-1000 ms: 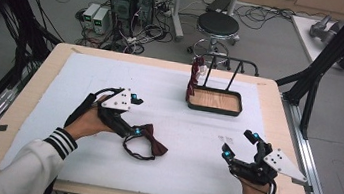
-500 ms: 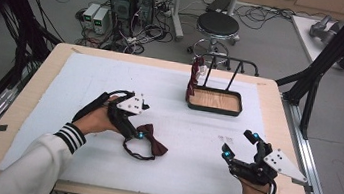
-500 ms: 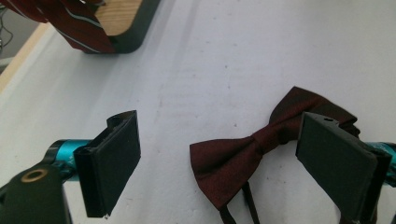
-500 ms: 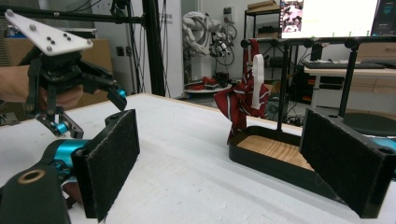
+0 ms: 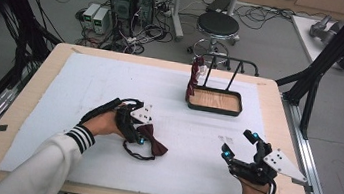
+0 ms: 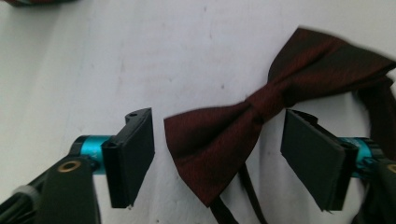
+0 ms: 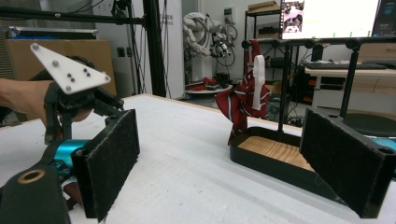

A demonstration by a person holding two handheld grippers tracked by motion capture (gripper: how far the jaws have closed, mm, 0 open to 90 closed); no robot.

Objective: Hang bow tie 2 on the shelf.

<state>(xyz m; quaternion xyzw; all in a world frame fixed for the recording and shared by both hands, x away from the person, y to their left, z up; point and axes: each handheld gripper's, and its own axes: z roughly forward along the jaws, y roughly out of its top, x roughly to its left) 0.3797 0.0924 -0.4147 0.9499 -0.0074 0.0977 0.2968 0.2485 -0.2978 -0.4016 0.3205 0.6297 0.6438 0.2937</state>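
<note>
A dark red bow tie (image 5: 154,146) with a thin neck strap lies flat on the white mat (image 5: 111,84). My left gripper (image 5: 141,137) hangs low over it, jaws pointing down. In the left gripper view the bow tie (image 6: 219,140) lies between the two black pads (image 6: 133,154), its knot close to the right one. The jaws have just been closing, and neither pad presses on the cloth. My right gripper (image 5: 238,142) rests at the mat's front right, open, nothing between its jaws (image 7: 219,154).
A black tray with a wooden floor (image 5: 214,102) stands at the back right under a black rail. A red striped tie (image 5: 195,77) hangs from that rail; the right gripper view shows the tie (image 7: 243,105) and the tray (image 7: 275,154).
My left gripper has moved right and down onto the bow tie, which now sits between its jaws. The right gripper has kept still.
</note>
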